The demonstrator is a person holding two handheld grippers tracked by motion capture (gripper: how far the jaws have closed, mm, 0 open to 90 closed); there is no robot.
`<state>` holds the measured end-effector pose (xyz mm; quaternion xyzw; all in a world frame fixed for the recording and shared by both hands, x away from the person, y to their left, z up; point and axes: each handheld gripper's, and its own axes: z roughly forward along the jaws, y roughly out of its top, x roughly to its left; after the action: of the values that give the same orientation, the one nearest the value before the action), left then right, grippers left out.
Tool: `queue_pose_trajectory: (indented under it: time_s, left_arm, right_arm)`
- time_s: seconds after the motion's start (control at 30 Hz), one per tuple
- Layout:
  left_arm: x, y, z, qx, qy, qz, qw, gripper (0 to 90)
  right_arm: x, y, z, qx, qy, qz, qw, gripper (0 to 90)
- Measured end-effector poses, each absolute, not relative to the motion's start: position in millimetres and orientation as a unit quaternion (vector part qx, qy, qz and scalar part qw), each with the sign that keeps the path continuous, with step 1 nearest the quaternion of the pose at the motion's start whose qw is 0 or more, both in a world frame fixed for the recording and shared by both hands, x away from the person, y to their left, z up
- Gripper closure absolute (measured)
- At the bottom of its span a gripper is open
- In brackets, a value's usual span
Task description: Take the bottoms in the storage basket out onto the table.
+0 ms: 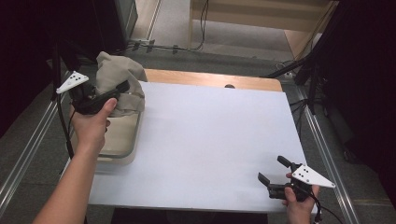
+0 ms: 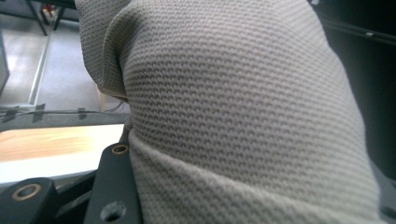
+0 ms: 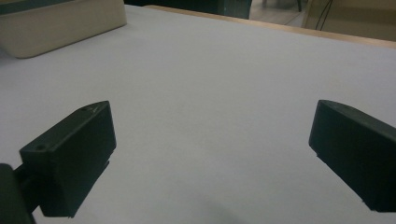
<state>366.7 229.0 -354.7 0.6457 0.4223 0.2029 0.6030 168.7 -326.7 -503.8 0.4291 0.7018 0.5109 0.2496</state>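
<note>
the left gripper [image 1: 108,94] is clamped on a bunched grey-beige knitted cloth [image 1: 119,81], jaws closed partway around a thick fold so the fabric fills the gap between them; in the left gripper view the waffle-textured knit [image 2: 233,107] bulges right over the black jaw. the cloth hangs lifted above the far end of a shallow clear plastic bin [image 1: 122,140], its lower folds draping toward the bin's rim, which suggests it is being pulled out of the bin to be laid out. beside the bin, the white sheet-covered table [image 1: 210,140] lies bare, likely the spot where the cloth will go. the right gripper [image 1: 275,171] rests low at the near corner of the table, well apart from the bin, jaws spread wide with nothing between them, probably waiting to take a free edge.
</note>
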Motion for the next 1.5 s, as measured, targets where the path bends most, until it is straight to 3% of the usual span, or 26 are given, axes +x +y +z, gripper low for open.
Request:
queue_pose_trajectory:
  time_s: [0.87,1.5]
  left_arm:
    - [350.4,156.0,-352.4,0.677,0.363,0.171,0.617,44.9]
    - [337.9,91.4,-374.9,0.718,0.327,0.131,0.6,43.9]
  right_arm:
    - [169.2,-326.8,-504.5,0.429,0.703,0.51,0.25,0.0]
    - [168.6,-326.9,-503.7,0.429,0.701,0.512,0.25,0.0]
